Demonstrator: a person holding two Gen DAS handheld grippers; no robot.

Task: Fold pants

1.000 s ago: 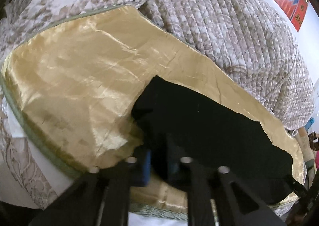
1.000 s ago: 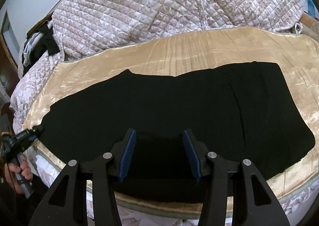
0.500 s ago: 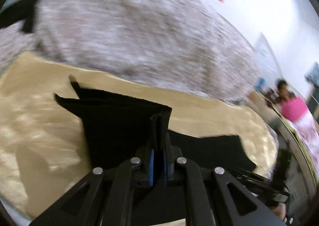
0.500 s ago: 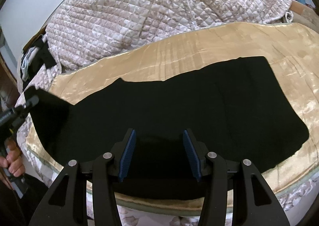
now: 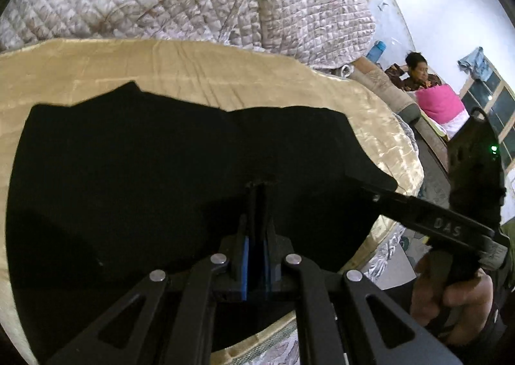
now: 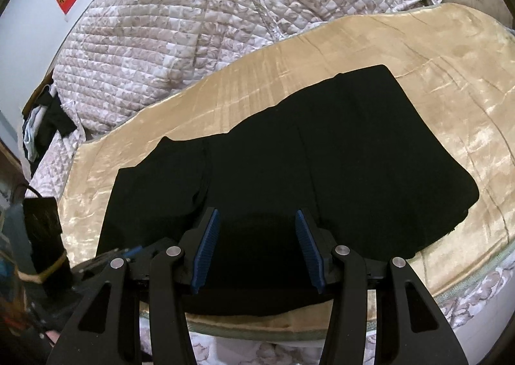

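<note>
Black pants lie on a gold satin cover on the bed, with the left leg end folded over onto the middle. My left gripper is shut on the black pants, pinching the cloth of the folded-over end above the lower layer. My right gripper is open and empty, its blue pads low over the near edge of the pants. The right gripper also shows in the left wrist view at the right, reaching over the pants.
A quilted grey-pink bedspread is heaped behind the gold cover. The bed's near edge runs along the bottom. Dark clothes lie at far left. A seated person is beyond the bed's right end.
My left gripper lifted the pants' left end and carried it to the right, over the middle of the pants. The right gripper stayed open at the near edge.
</note>
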